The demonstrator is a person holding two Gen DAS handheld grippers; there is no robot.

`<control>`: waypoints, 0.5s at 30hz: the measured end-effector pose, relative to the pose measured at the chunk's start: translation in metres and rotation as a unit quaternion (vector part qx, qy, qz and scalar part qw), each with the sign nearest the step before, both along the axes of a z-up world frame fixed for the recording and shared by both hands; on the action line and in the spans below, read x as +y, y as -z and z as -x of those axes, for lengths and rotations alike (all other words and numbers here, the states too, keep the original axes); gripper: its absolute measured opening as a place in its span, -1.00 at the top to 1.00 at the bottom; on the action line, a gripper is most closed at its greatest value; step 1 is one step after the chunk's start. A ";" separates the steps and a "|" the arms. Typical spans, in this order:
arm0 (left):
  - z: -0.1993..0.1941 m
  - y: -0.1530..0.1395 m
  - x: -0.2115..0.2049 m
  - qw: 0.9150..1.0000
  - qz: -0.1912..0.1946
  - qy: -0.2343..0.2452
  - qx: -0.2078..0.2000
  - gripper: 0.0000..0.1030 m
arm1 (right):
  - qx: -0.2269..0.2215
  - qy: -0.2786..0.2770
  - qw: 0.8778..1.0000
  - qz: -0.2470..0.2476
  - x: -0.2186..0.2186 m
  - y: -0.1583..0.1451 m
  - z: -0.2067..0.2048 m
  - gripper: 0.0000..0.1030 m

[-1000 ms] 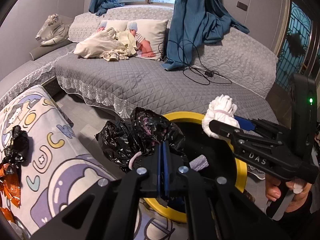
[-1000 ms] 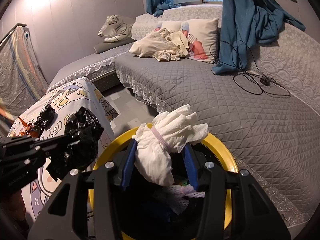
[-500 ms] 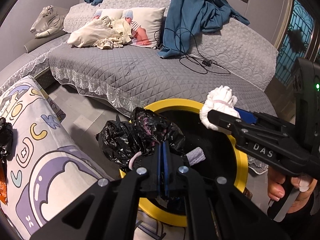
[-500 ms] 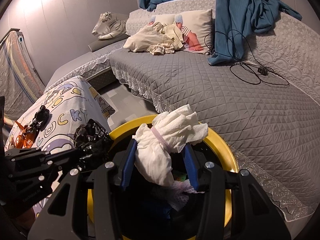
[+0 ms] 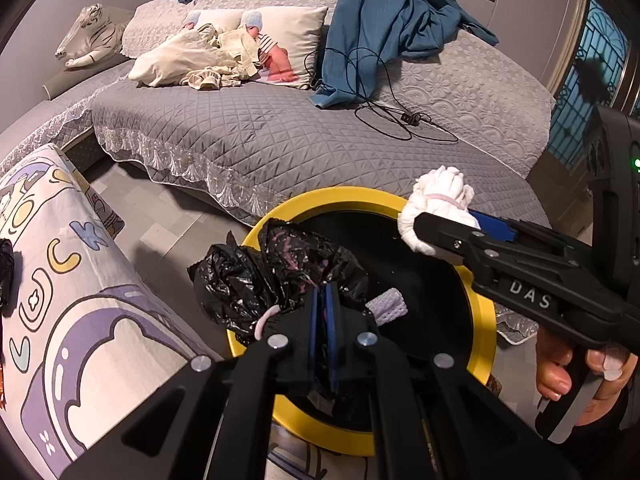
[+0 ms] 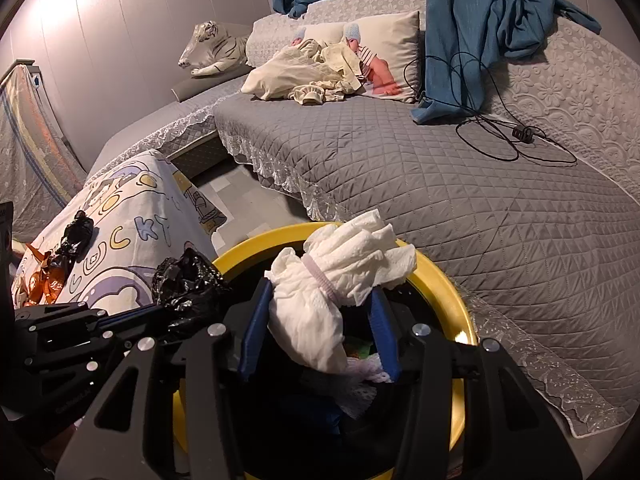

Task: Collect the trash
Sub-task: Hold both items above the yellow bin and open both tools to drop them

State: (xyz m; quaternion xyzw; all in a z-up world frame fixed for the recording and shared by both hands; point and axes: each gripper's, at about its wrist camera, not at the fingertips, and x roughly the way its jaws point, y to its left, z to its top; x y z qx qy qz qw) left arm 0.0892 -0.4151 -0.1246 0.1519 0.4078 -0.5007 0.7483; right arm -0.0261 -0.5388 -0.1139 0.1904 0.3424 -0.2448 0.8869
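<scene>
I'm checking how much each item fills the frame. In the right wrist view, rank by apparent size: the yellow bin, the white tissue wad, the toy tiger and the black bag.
1. Yellow bin
2. White tissue wad, though it is nearest the camera
3. Toy tiger and black bag: look alike, not ranked

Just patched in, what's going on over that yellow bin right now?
A person is clearing trash with two handheld grippers. The left gripper is shut on a crumpled black plastic bag over the near rim of the yellow-rimmed bin. The right gripper holds a white tissue wad tied with a pink band above the bin's opening. Neither piece has dropped in yet. More black and orange wrappers lie on the cartoon-print cloth.
</scene>
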 end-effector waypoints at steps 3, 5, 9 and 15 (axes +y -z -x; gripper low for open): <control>-0.003 0.000 0.002 1.000 0.002 -0.006 0.006 0.84 | 0.001 0.005 1.000 -0.001 -0.002 0.001 0.002 0.06; -0.007 0.001 0.004 1.000 0.004 -0.014 0.017 0.66 | 0.004 0.014 1.000 -0.002 -0.006 0.001 0.004 -0.01; -0.015 0.003 0.007 0.999 0.009 -0.024 0.035 0.35 | 0.003 0.024 1.000 -0.009 -0.011 0.001 0.007 -0.08; -0.019 -0.001 0.012 0.999 0.017 -0.033 0.040 -0.16 | -0.003 0.029 1.000 -0.008 -0.009 -0.003 0.010 -0.08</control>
